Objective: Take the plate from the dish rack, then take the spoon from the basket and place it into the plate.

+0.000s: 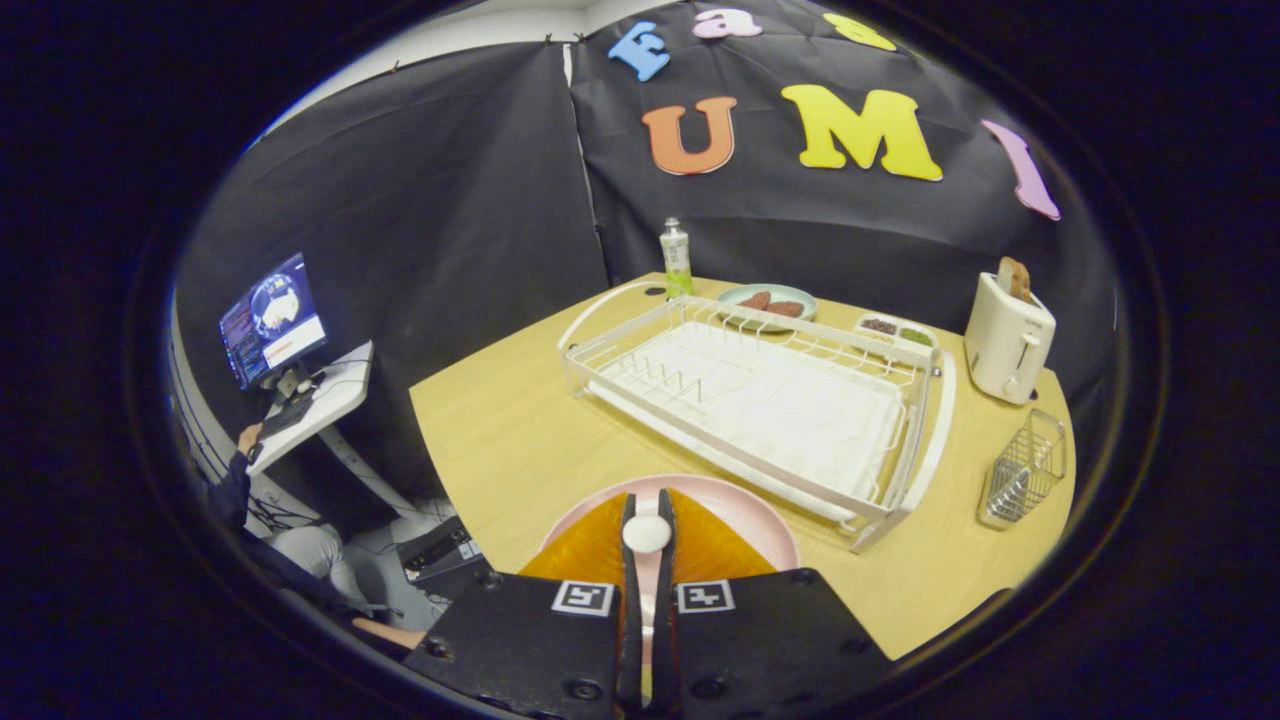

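Observation:
A pink plate [745,515] lies flat on the wooden table [490,450], just in front of the white wire dish rack [760,400], whose tray is bare. My gripper [647,508] hovers over the near part of the plate with its fingers almost together. They press on a small white rounded piece, the end of the spoon [647,533]; the rest of the spoon is hidden between the fingers. The wire basket [1025,468] stands on the table to the right of the rack, beyond my fingers.
A white toaster [1008,340] with bread stands behind the basket. Behind the rack are a green bottle [676,258], a plate with food [768,300] and small dishes [895,330]. Off the table's left edge, a person [300,555] sits by a desk with a monitor [272,318].

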